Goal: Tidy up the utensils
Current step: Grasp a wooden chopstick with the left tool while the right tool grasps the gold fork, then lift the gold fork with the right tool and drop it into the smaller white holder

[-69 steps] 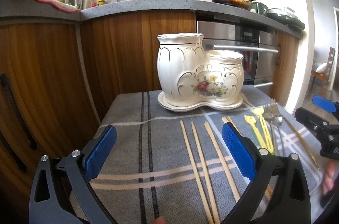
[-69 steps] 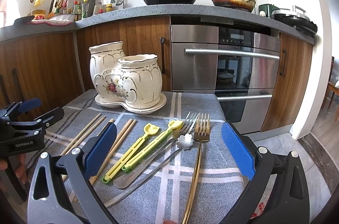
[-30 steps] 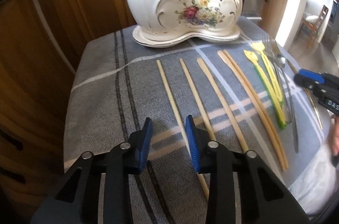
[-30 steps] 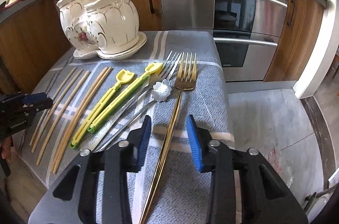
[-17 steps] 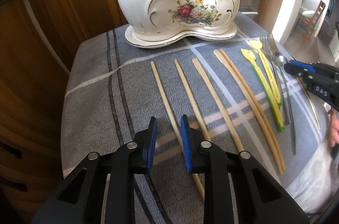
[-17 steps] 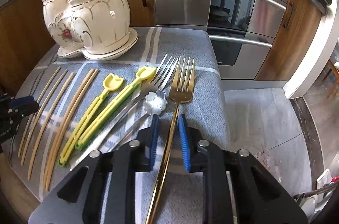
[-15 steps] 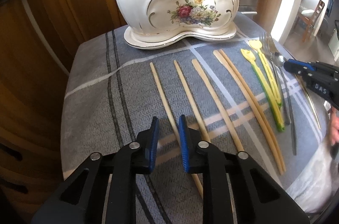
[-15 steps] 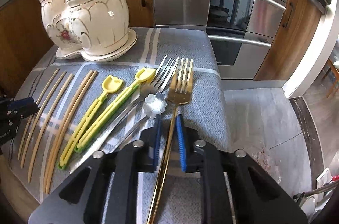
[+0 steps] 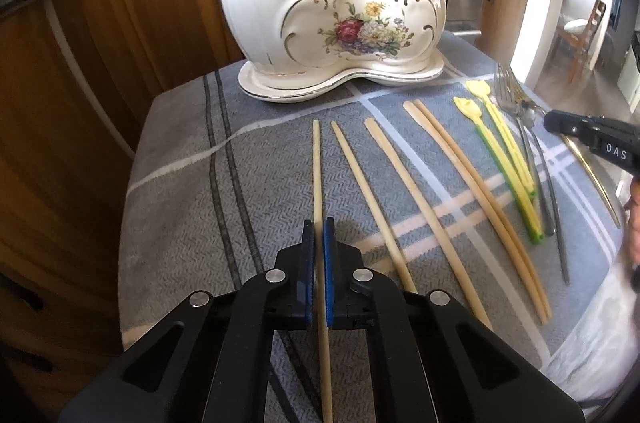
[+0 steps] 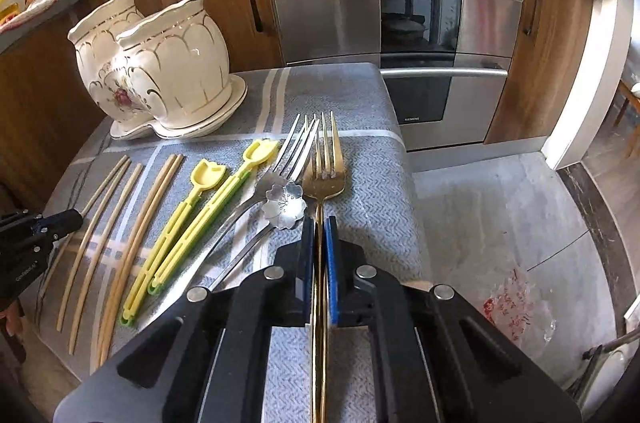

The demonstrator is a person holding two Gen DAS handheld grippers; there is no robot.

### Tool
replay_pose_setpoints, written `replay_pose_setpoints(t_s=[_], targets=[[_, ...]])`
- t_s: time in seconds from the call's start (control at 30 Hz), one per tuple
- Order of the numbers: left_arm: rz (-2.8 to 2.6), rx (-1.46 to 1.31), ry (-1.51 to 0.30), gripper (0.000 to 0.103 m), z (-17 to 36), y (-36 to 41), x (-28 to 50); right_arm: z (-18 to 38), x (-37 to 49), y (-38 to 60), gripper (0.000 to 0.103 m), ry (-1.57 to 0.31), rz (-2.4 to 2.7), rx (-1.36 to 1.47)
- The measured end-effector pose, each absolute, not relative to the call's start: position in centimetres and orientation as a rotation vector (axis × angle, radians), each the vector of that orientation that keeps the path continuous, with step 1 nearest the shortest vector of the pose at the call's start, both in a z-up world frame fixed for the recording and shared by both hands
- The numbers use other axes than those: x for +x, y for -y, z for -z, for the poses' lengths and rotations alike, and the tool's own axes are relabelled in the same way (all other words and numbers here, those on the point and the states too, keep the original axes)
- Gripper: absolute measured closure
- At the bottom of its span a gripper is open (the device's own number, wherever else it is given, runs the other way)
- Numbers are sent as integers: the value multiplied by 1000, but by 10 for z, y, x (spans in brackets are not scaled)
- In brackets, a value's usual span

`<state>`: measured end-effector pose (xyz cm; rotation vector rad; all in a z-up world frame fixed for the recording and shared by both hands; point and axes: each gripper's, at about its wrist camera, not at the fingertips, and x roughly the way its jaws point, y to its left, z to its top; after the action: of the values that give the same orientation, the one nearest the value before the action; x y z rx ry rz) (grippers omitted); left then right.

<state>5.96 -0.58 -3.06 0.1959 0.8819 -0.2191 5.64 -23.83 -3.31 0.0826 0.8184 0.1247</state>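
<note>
Tools [image 9: 318, 227] [image 10: 319, 223] downtilted, clamped on chopstick [image 9: 317, 167], fork [image 10: 323, 179].

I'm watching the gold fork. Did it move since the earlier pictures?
No. The gold fork lies where it was, its tines beside the silver fork, head by the flower spoon. Only the right gripper shut on its handle.

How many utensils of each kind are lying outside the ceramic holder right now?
Wooden chopsticks: 5
Yellow plastic picks: 2
Silver fork: 1
Silver flower spoon: 1
Gold fork: 1
Total: 10
</note>
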Motion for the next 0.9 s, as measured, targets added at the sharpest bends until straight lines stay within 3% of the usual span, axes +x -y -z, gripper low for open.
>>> replay_pose_setpoints(t_s=[0.53,0.9], targets=[[236,134,-827,98,32,-3,55,27,67,255,98,-734,-84,147],[306,59,-569,98,-8,-13,31,-18,24,236,98,-480,-225,88]])
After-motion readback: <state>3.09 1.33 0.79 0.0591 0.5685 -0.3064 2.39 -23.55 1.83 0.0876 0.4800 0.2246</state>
